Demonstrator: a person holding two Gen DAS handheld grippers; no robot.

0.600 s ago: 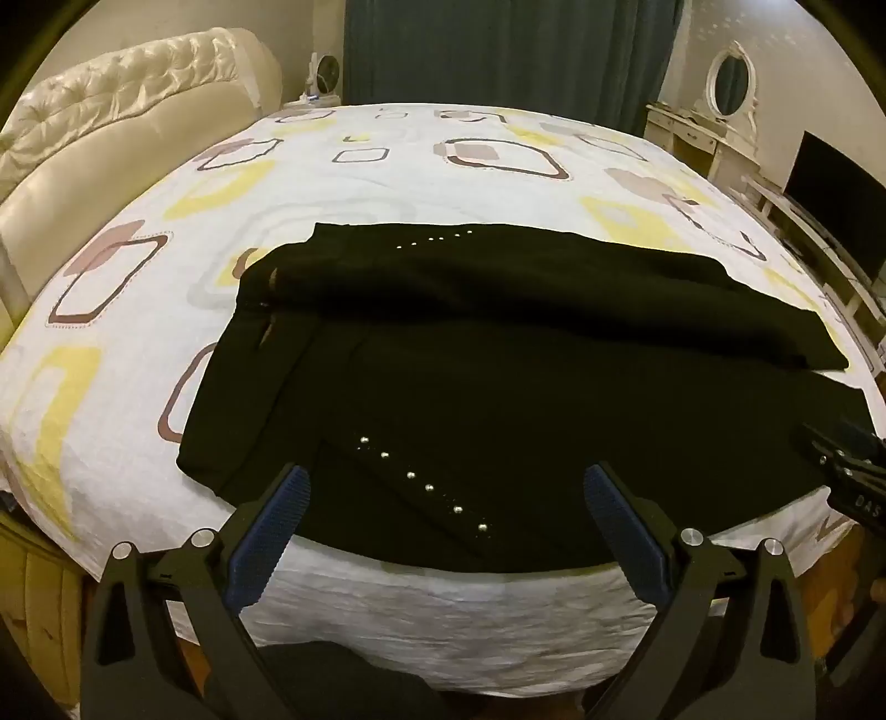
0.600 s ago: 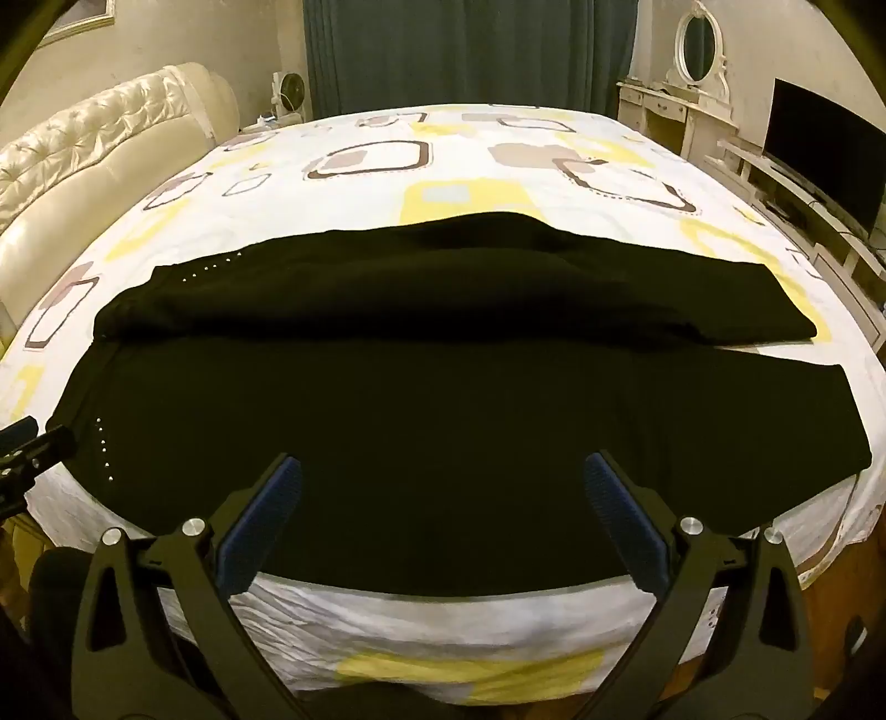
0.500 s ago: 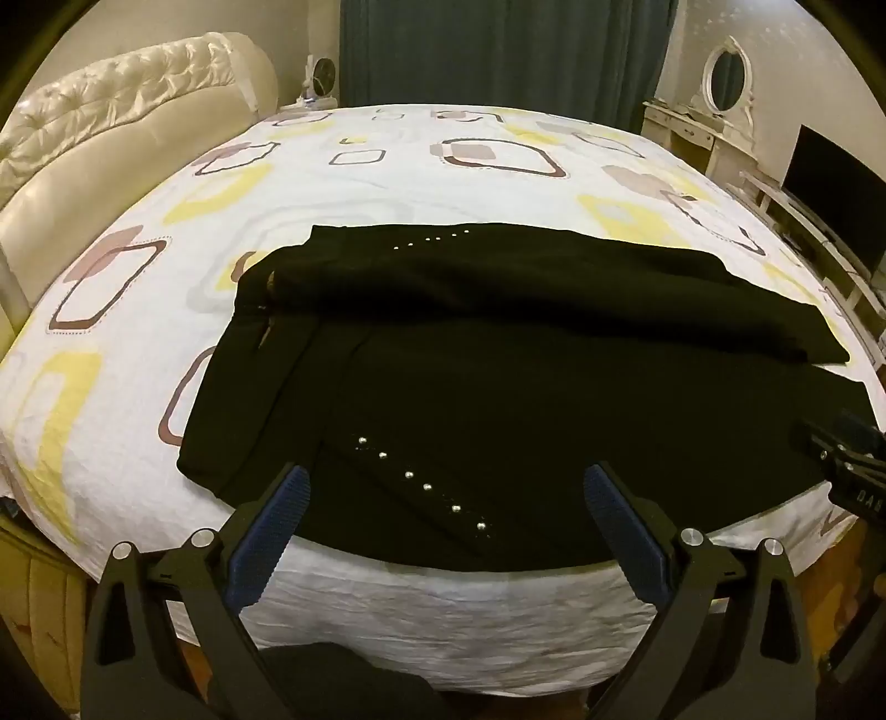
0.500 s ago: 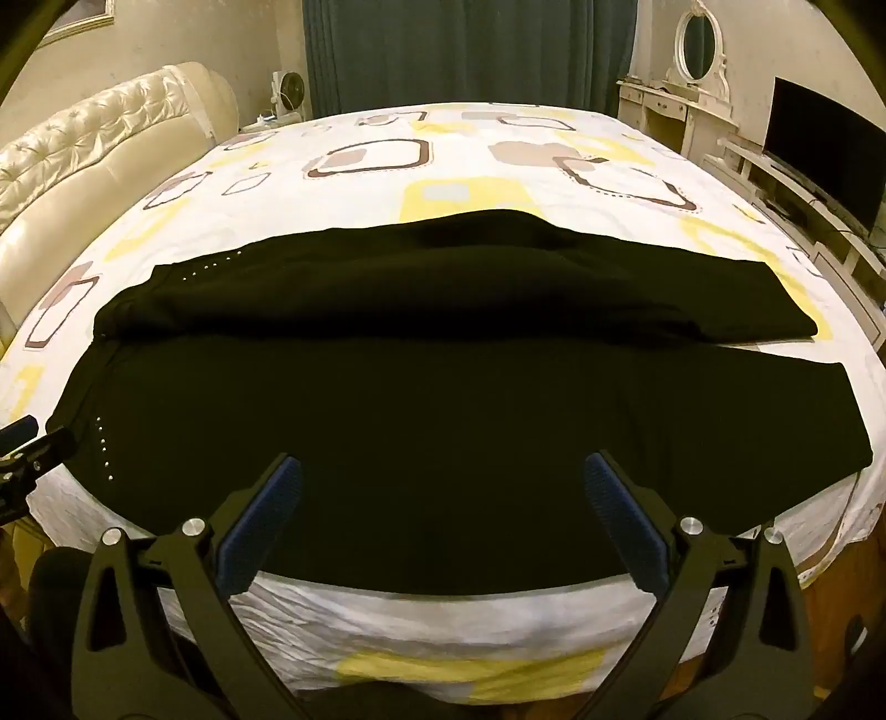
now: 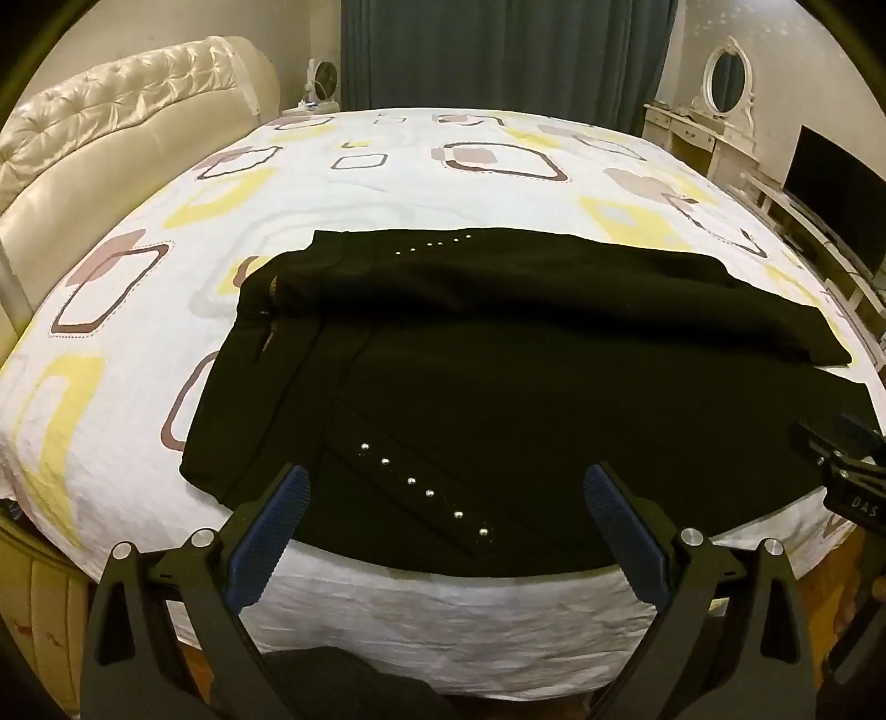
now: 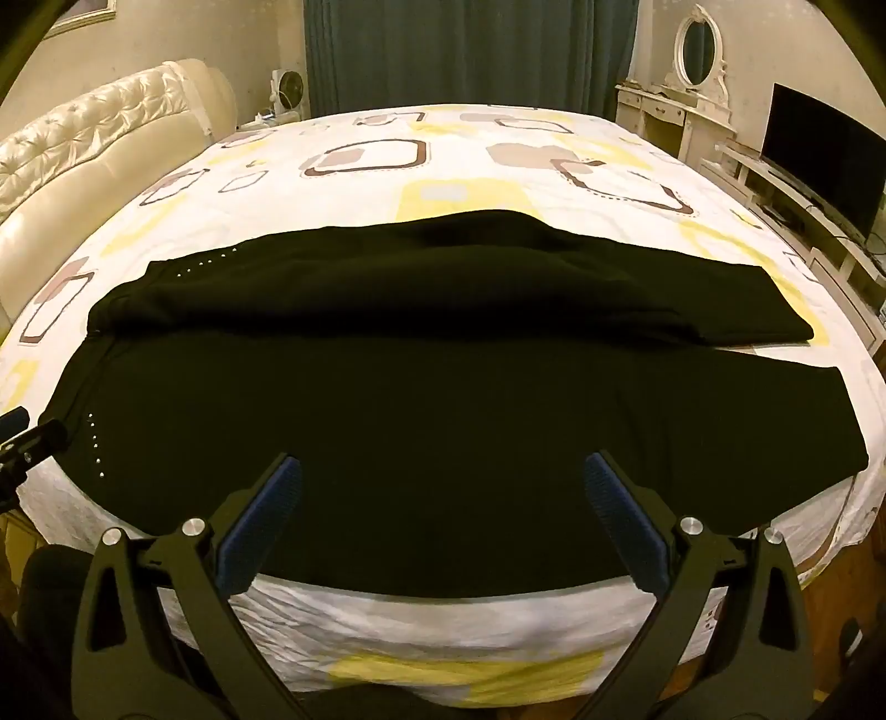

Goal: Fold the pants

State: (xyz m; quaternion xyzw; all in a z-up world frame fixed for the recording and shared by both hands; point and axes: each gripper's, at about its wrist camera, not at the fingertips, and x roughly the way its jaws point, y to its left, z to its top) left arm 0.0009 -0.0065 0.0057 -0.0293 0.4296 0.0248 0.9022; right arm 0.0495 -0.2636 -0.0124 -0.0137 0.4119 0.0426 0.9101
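Note:
Black pants [image 5: 498, 376] lie flat across the near part of the bed, waistband at the left, both legs running right [image 6: 443, 399]. Rows of small silver studs [image 5: 421, 487] mark the hip areas. My left gripper [image 5: 443, 487] hovers open above the near edge by the waist end, nothing between its blue pads. My right gripper [image 6: 443, 482] hovers open over the near leg's mid part, likewise holding nothing. Each gripper's tip shows at the edge of the other's view: the right one [image 5: 841, 459] and the left one [image 6: 27, 437].
The bed sheet [image 5: 387, 183] is white with yellow and brown squares. A cream tufted headboard [image 5: 111, 122] stands at the left. A dark curtain [image 6: 470, 50], a white dresser with an oval mirror [image 6: 692, 50] and a black TV [image 6: 825, 149] are at the back and right.
Both views have shifted only slightly; the pants lie as before and both grippers stay open above the near edge.

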